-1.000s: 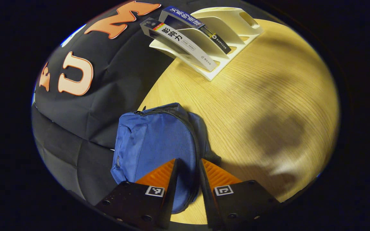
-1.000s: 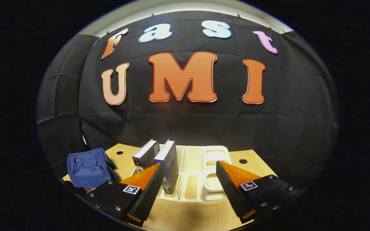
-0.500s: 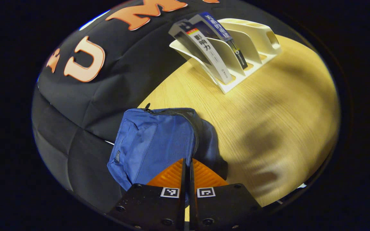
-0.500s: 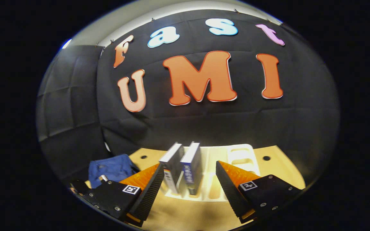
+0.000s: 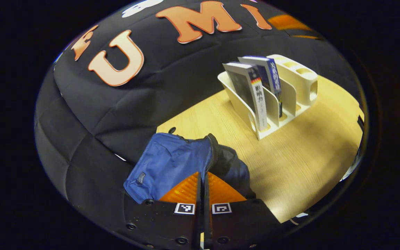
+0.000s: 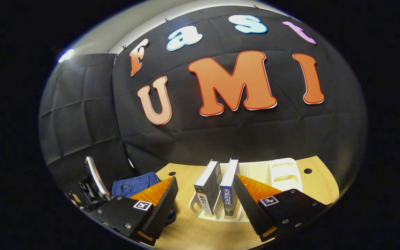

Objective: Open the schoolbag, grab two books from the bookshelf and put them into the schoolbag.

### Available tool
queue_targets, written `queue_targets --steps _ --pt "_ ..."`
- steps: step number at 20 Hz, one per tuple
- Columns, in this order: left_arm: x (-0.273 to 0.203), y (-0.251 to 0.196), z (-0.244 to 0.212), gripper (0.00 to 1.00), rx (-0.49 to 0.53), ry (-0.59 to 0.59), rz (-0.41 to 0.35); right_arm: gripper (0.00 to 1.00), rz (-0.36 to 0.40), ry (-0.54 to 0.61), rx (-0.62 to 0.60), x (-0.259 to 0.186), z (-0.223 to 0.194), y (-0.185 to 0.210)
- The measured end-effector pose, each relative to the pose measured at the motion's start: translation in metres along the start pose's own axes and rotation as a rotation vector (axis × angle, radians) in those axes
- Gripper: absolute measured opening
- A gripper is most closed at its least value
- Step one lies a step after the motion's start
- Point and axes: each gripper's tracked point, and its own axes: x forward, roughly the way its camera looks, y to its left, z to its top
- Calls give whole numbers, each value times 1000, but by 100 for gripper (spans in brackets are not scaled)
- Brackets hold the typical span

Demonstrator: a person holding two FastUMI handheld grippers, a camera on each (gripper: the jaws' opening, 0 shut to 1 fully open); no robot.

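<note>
While pinched together on the zipper edge of the blue schoolbag [image 5: 172, 163] at the surface's [image 5: 307, 156] near corner, left gripper [image 5: 202, 180] jaws could slip off or drag the soft bag; right gripper [image 6: 205, 199] jaws apart, facing two books [image 6: 217, 185] upright in the bookshelf [image 6: 283, 173].

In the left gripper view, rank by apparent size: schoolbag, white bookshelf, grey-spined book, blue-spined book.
1. Schoolbag, though it sits nearest the camera, which inflates it.
2. White bookshelf.
3. Grey-spined book.
4. Blue-spined book; it is partly hidden behind the grey one, so the two books may really match.
</note>
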Motion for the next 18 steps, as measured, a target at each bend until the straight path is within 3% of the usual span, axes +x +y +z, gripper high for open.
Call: queue_targets --steps 9,18 --pt "-16 80 45 2 -228 -85 -46 96 20 96 -90 77 5 48" --pt "-11 113 57 2 -319 -116 -99 97 -94 374 -148 157 -37 44"
